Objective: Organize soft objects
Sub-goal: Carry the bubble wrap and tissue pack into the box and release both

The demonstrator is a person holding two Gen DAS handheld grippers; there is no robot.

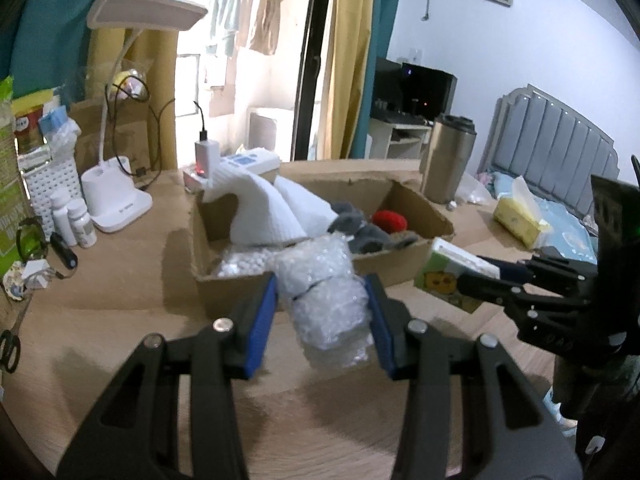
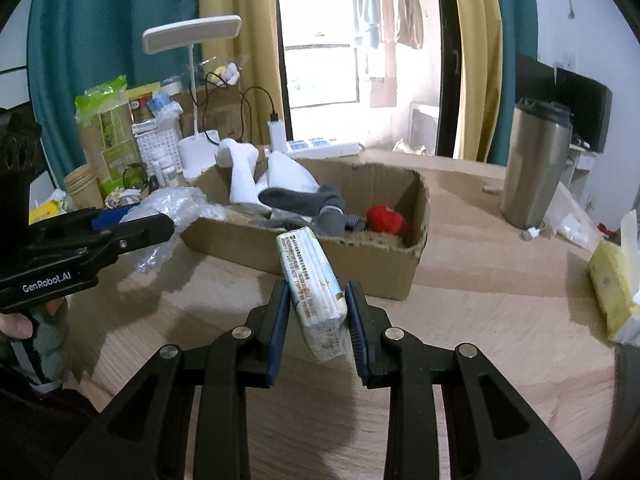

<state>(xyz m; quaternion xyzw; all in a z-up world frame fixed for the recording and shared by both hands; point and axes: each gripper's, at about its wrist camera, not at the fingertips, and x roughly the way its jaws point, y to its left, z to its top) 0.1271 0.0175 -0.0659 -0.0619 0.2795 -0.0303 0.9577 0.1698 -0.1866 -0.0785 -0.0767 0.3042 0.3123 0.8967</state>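
Observation:
My left gripper (image 1: 322, 292) is shut on a roll of bubble wrap (image 1: 324, 296) and holds it above the table, just in front of the open cardboard box (image 1: 236, 284). My right gripper (image 2: 318, 300) is shut on a small tissue pack (image 2: 312, 284), held in front of the box (image 2: 360, 260). The box holds white cloth (image 1: 272, 212), grey socks (image 2: 308, 200) and a red soft ball (image 2: 386, 218). The right gripper with the pack (image 1: 448, 272) shows in the left wrist view; the left gripper with the wrap (image 2: 168, 208) shows in the right wrist view.
A steel tumbler (image 2: 536, 168) stands right of the box. A yellow tissue box (image 2: 612, 280) lies at the far right. A white desk lamp (image 1: 116, 196), small bottles (image 1: 76, 220), a power strip (image 2: 320, 146), scissors (image 1: 10, 348) and snack packs (image 2: 106, 128) crowd the left and back.

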